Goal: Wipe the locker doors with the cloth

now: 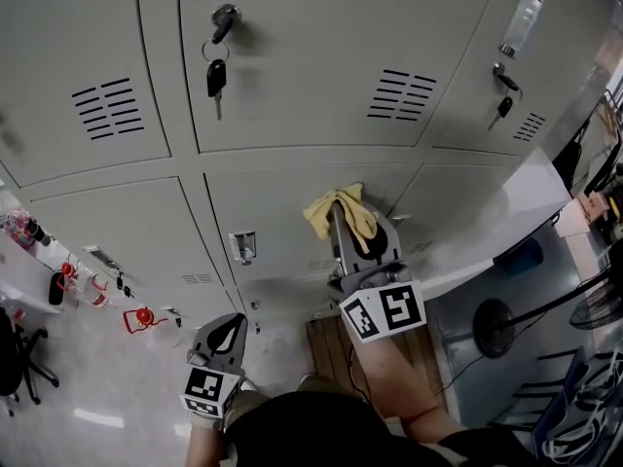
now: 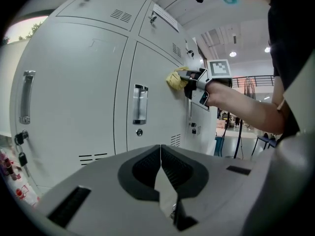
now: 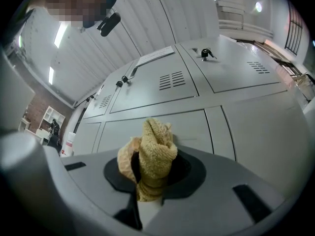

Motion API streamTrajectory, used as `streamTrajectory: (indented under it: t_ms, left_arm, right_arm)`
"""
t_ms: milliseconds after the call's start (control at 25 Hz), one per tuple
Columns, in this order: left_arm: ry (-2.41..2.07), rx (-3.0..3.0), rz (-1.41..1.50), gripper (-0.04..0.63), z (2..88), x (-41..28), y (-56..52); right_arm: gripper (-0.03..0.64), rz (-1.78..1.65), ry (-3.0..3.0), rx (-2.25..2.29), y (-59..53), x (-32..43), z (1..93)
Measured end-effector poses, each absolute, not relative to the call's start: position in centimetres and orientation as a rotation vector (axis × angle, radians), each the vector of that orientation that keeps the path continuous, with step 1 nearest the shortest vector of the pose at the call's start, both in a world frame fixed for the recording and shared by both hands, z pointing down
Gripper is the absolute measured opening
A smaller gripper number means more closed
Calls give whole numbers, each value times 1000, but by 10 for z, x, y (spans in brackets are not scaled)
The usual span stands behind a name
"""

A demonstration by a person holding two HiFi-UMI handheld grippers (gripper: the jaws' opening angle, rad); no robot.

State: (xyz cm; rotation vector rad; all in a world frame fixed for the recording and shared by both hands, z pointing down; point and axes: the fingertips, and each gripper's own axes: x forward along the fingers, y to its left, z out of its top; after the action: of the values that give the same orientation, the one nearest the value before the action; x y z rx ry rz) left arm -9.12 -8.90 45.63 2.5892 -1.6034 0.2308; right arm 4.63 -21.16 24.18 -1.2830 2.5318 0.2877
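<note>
The right claw is clamped on the yellow cloth, whose bunched end presses against a grey locker door in the middle row. The left claw hangs lower and well apart, jaws closed together on nothing.

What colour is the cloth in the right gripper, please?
The cloth is yellow, clearest in the right gripper view.

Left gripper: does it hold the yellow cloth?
No, the left gripper has its jaws together on nothing, while the cloth sits in the right gripper.
</note>
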Motion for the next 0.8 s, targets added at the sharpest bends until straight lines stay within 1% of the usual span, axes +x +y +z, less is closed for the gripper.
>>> streamTrajectory:
  t_ms: [400, 800]
  left_arm:
    - [-1556, 2630, 220, 11, 453, -91, -96]
    - [-1478, 2665, 217, 11, 459, -99, -97]
  right_arm:
    - [92, 345, 2507, -1243, -206, 38, 197]
    - [92, 351, 2478, -1222, -200, 21, 176]
